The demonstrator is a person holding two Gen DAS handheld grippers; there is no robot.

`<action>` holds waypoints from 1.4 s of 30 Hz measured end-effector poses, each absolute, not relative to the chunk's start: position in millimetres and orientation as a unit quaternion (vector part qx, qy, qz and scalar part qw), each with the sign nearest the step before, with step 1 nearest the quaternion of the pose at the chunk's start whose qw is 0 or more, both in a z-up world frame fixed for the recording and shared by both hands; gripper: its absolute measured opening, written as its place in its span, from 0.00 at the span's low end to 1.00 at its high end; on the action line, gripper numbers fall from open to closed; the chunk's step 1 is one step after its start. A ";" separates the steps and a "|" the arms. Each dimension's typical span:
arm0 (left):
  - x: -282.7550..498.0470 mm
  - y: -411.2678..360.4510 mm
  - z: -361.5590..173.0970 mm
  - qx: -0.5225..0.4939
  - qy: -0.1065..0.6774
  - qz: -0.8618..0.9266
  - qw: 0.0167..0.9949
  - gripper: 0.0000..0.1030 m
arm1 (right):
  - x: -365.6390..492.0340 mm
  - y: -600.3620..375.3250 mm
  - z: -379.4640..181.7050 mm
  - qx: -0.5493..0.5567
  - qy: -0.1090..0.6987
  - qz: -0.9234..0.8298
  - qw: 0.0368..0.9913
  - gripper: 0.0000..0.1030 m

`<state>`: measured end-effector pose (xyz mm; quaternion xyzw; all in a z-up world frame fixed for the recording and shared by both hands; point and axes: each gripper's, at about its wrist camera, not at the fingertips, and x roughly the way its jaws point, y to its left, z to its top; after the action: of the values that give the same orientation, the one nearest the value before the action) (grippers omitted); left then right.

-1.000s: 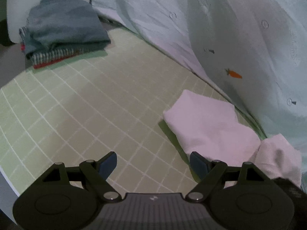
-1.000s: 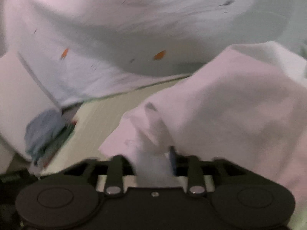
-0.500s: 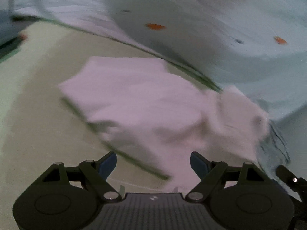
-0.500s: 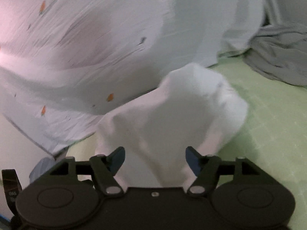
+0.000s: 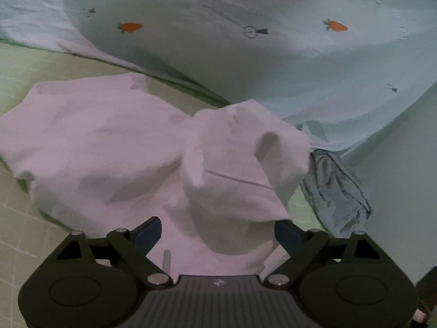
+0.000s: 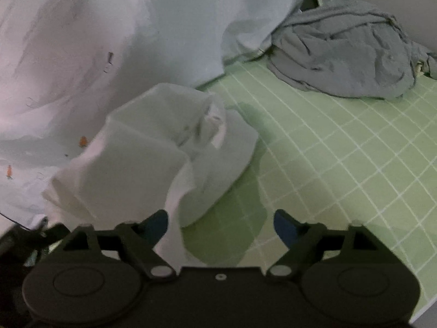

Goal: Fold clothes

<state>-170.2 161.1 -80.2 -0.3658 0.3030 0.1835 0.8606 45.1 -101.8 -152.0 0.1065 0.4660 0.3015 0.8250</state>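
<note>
A pale blue sheet printed with small orange carrots (image 5: 273,54) rises in folds beyond the tongs, filling the far side. Under everything lies a green mat with a white grid (image 6: 341,150), spreading right of the tongs.

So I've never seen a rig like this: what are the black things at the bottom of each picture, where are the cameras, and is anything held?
Each black shape is a hand-held two-finger gripper with a fisheye camera looking along its blue-tipped fingers. One picture is from the left gripper, the other from the right gripper.

On the green checked mat lies a crumpled white garment, with a grey heap of clothes behind and a carrot-print sheet draped at the back.

Both grippers stand open; their jaws have just been opening. Nothing is gripped, though white cloth lies loosely between the left fingers.
</note>
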 end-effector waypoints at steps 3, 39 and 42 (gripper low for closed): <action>-174.5 152.5 -72.2 -0.350 0.287 0.143 0.880 0.88 | 52.6 -97.3 -161.7 0.101 0.477 0.291 0.823 0.88; -370.4 273.6 -17.8 -0.228 0.236 0.607 0.724 0.05 | 100.8 31.9 -177.1 -0.144 0.340 0.261 0.892 0.06; -361.6 271.8 -9.7 -0.205 0.231 0.607 0.733 0.05 | 87.2 14.3 -142.4 -0.137 0.274 0.231 0.923 0.05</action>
<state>-361.6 271.8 -9.7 -0.2049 0.2307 0.6065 0.7327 87.2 14.3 -142.4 -0.1370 0.2740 0.2312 0.9234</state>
